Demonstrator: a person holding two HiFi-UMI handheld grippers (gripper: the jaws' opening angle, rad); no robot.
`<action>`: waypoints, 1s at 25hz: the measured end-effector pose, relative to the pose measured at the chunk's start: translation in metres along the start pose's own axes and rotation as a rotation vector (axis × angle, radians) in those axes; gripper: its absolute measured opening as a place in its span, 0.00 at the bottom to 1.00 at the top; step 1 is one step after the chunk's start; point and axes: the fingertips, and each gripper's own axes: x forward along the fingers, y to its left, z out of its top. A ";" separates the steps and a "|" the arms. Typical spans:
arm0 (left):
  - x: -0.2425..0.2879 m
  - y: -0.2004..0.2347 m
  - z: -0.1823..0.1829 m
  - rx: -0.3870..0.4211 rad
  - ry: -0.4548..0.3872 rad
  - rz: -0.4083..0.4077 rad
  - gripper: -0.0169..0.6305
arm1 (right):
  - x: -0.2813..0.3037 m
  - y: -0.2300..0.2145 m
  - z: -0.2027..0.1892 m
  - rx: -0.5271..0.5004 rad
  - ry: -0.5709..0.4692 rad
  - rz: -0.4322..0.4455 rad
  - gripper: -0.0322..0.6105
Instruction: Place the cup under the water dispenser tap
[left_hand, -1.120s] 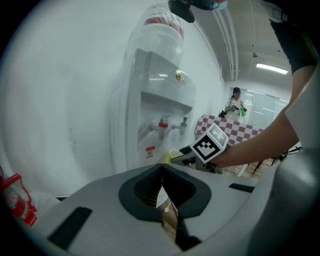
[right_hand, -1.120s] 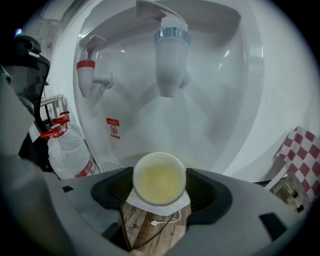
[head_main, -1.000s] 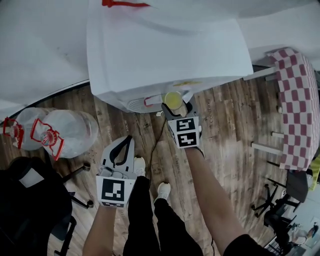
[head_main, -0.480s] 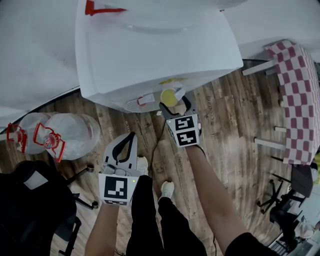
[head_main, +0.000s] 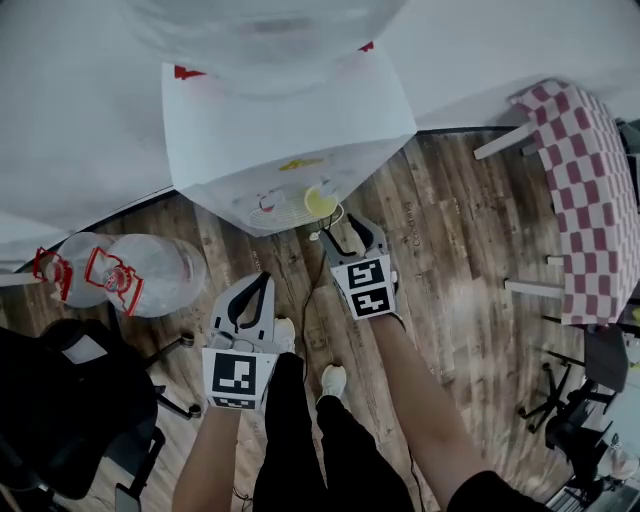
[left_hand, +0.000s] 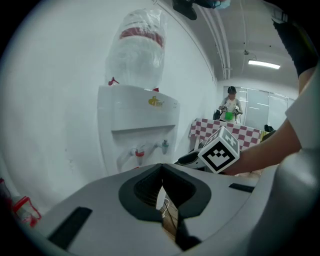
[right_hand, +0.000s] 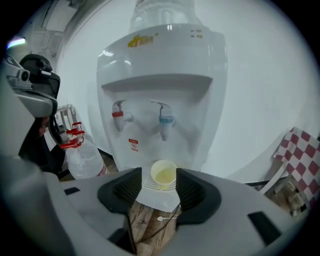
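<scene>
The yellow cup (head_main: 320, 201) (right_hand: 164, 175) stands upright on the drip tray (right_hand: 145, 181) of the white water dispenser (head_main: 290, 130) (right_hand: 165, 60), below the blue tap (right_hand: 166, 120). My right gripper (head_main: 345, 232) (right_hand: 159, 189) sits just back from the cup. Its jaws are closing with nothing between them, and the pads are clear of the cup. My left gripper (head_main: 262, 282) (left_hand: 162, 170) hangs lower left, shut and empty. The red tap (right_hand: 118, 114) is left of the blue one.
Two large water bottles (head_main: 130, 270) (right_hand: 82, 152) lie on the wooden floor left of the dispenser. A black chair (head_main: 60, 400) is at lower left, a checkered table (head_main: 585, 200) at right. A thin cable (right_hand: 160, 220) runs across the floor. A person (left_hand: 231, 102) stands far off.
The right gripper has let go of the cup and drawn back from it, leaving it on the drip tray; its jaws have narrowed. Both grippers have risen.
</scene>
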 end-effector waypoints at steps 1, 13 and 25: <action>-0.005 -0.005 0.004 0.001 0.000 0.002 0.05 | -0.010 0.003 0.002 0.003 -0.002 0.007 0.39; -0.085 -0.083 0.063 0.007 -0.026 0.054 0.05 | -0.156 0.028 0.031 0.071 -0.079 0.082 0.22; -0.225 -0.193 0.110 0.008 -0.036 0.071 0.05 | -0.379 0.062 0.061 0.165 -0.249 0.191 0.11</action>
